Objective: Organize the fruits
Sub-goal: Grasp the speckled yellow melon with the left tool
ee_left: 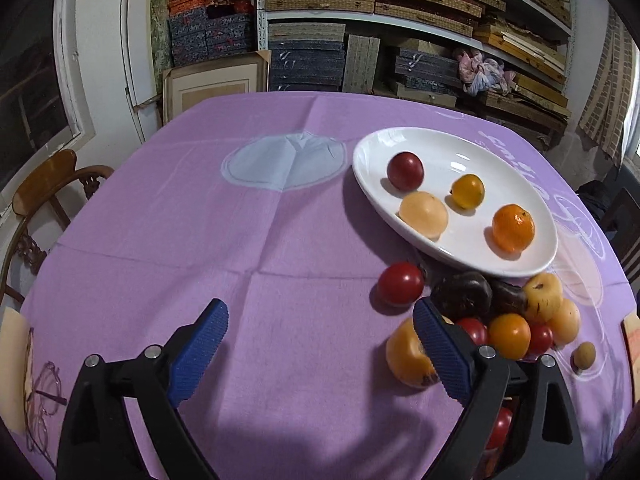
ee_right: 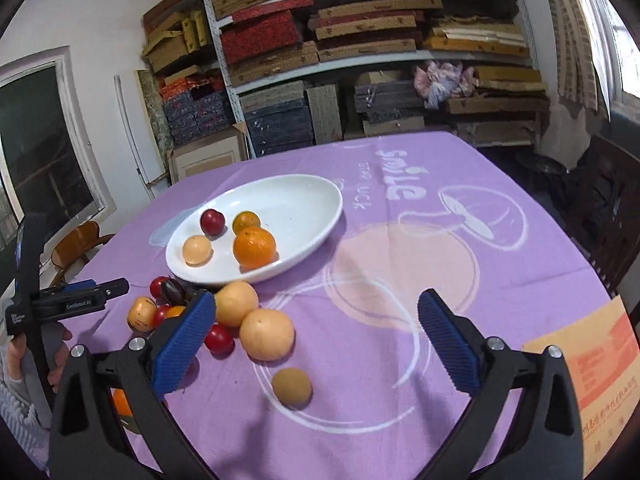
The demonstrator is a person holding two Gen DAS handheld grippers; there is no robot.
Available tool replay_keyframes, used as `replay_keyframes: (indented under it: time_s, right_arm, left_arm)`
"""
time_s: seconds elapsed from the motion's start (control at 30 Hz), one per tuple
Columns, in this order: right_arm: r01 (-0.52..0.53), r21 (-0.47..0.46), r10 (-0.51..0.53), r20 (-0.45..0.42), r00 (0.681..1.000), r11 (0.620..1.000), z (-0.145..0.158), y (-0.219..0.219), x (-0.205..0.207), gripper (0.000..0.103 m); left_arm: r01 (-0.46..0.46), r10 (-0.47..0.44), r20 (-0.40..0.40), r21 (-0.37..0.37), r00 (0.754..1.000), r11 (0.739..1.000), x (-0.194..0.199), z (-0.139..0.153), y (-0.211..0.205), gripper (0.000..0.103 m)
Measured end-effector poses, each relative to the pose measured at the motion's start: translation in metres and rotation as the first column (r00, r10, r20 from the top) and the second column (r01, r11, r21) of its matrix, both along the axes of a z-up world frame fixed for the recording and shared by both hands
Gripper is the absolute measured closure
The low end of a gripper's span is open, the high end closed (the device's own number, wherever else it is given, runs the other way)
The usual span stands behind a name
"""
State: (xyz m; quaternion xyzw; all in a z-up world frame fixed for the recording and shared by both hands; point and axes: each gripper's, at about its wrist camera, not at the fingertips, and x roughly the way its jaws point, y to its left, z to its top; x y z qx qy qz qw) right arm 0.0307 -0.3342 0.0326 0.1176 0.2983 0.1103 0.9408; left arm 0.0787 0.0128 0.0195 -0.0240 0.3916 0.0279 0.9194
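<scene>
Sitting glossy on white plate [ee_right: 312, 216]: orange [ee_right: 254, 248]; dark plum [ee_right: 211, 221].

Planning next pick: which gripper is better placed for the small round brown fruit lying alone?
Right. The open right gripper has the small round brown fruit between its fingers' line; in the left view it sits far aside.

The left gripper [ee_left: 320, 330] hangs with its jaws wide and empty over the purple tablecloth [ee_left: 200, 240]. Toward the table's far right edge, a white oval plate [ee_left: 372, 160] holds four fruits, among them an orange [ee_left: 513, 227]. A pile of fruit [ee_left: 500, 320] lies just beside the plate's near rim.
</scene>
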Motion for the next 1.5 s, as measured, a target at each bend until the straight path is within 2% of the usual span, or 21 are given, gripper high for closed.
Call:
replay_keyframes:
  time_s: [0.13, 0.33, 0.5, 0.6, 0.77, 0.97, 1.07, 1.13, 1.3, 1.5]
  right_arm:
    - [0.012, 0.066, -0.010, -0.025, 1.000, 0.998, -0.005, -0.008, 0.001, 0.004]
    - [0.007, 0.049, -0.005, -0.054, 0.999, 0.999, -0.009, -0.002, 0.005, 0.004]
    - [0.000, 0.027, 0.002, -0.066, 0.998, 1.000, -0.013, 0.003, 0.008, 0.004]
    - [0.000, 0.021, 0.001, -0.072, 0.997, 1.000, -0.014, 0.004, 0.009, 0.004]
    - [-0.002, 0.021, 0.004, -0.082, 0.997, 1.000, -0.017, 0.004, 0.010, 0.004]
    - [-0.006, 0.035, 0.009, -0.085, 0.996, 0.999, -0.019, 0.002, 0.010, 0.004]
    - [-0.006, 0.028, 0.008, -0.082, 0.997, 1.000, -0.018, 0.003, 0.009, 0.004]
    - [-0.005, 0.029, 0.007, -0.080, 0.997, 1.000, -0.018, 0.003, 0.009, 0.004]
    - [-0.003, 0.036, 0.006, -0.089, 0.996, 0.999, -0.018, 0.001, 0.008, 0.004]
    - [-0.007, 0.036, 0.011, -0.092, 0.996, 0.999, -0.017, 0.002, 0.008, 0.004]
  left_arm:
    - [0.027, -0.027, 0.021, 0.020, 0.999, 0.999, -0.006, -0.001, -0.016, 0.009]
    - [0.050, -0.056, 0.065, 0.096, 0.996, 0.994, -0.010, -0.005, -0.032, 0.003]
    - [0.093, -0.096, 0.026, 0.110, 0.995, 0.990, 0.000, -0.018, -0.044, 0.003]
    - [0.087, -0.089, 0.019, 0.090, 0.996, 0.992, 0.002, -0.020, -0.039, 0.003]
    - [0.067, -0.062, -0.067, 0.073, 0.996, 0.995, 0.004, -0.034, -0.024, 0.003]
    - [0.000, 0.003, -0.049, 0.051, 0.999, 0.999, 0.006, -0.029, 0.004, 0.004]
    - [0.009, -0.010, -0.066, -0.019, 0.998, 1.000, 0.010, -0.032, 0.012, 0.006]
    - [0.039, -0.041, -0.069, -0.040, 0.997, 0.998, 0.009, -0.031, 0.010, 0.011]
    - [0.069, -0.073, -0.077, -0.053, 0.994, 0.996, 0.000, -0.033, 0.008, 0.014]
    - [0.055, -0.059, -0.068, -0.064, 0.996, 0.996, -0.021, -0.033, 0.020, 0.015]
